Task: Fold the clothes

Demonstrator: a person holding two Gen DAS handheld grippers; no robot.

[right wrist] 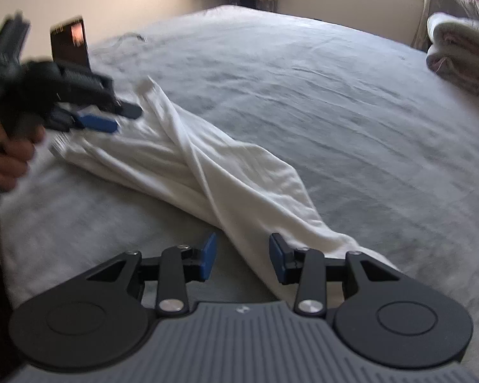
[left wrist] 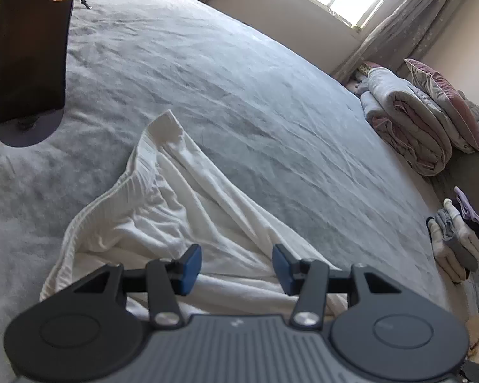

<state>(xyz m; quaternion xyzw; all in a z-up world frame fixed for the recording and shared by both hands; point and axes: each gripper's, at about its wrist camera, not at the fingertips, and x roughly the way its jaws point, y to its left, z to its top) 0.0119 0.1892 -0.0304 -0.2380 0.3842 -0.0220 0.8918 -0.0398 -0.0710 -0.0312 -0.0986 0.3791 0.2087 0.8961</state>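
Both grippers, left gripper and right gripper, gaping empty over white garment; folded stack only in left view.

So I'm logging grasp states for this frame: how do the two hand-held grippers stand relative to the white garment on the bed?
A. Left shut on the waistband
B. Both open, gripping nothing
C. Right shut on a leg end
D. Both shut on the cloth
B: the left hand-held gripper and the right hand-held gripper both show blue pads spread apart, with the white garment lying loose on the bed, pinched by neither.
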